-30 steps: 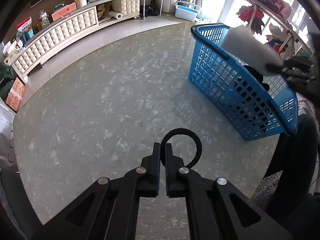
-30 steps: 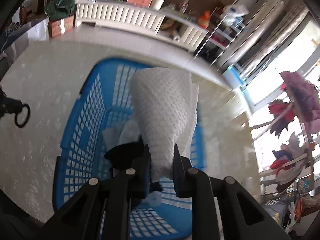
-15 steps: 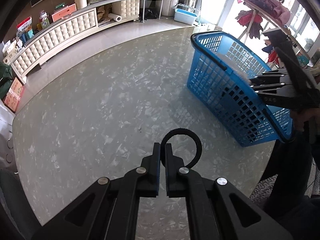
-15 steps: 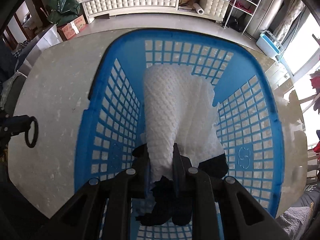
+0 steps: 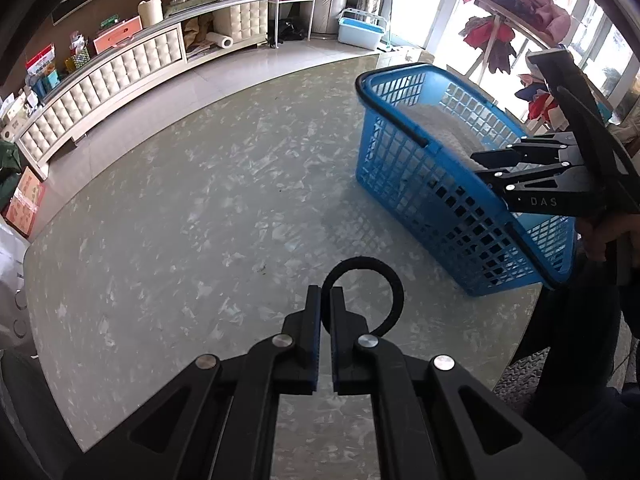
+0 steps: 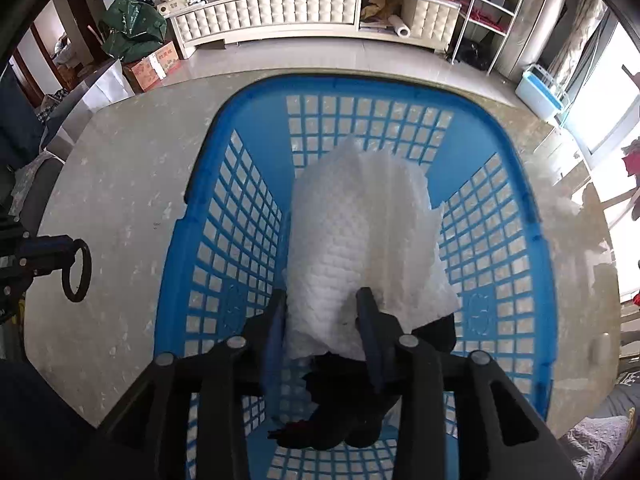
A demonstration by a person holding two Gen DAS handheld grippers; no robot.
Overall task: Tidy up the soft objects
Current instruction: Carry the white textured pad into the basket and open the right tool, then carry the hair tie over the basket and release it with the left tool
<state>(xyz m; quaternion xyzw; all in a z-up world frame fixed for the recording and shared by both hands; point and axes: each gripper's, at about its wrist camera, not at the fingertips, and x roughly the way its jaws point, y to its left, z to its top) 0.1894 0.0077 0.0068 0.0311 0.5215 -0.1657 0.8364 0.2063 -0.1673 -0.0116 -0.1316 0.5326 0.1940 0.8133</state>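
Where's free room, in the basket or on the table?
Bare table left of the blue basket, ahead of the left gripper holding the black ring. Basket middle crowded: white cloth over dark items, right gripper open around it.

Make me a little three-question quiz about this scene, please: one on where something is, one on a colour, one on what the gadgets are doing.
1. Where is the white cloth?
A. On the table beside the basket
B. Inside the basket
C. On the shelf

2. What colour is the basket?
A. Blue
B. Red
C. Green

3. What is the left gripper doing?
A. Standing wide open
B. Holding the white cloth
C. Pinching a black ring

Answers:
1. B: the cloth lies within the basket walls, between the spread fingers of the right gripper.
2. A: its lattice walls are bright blue.
3. C: its fingers are closed on the black ring over the table.
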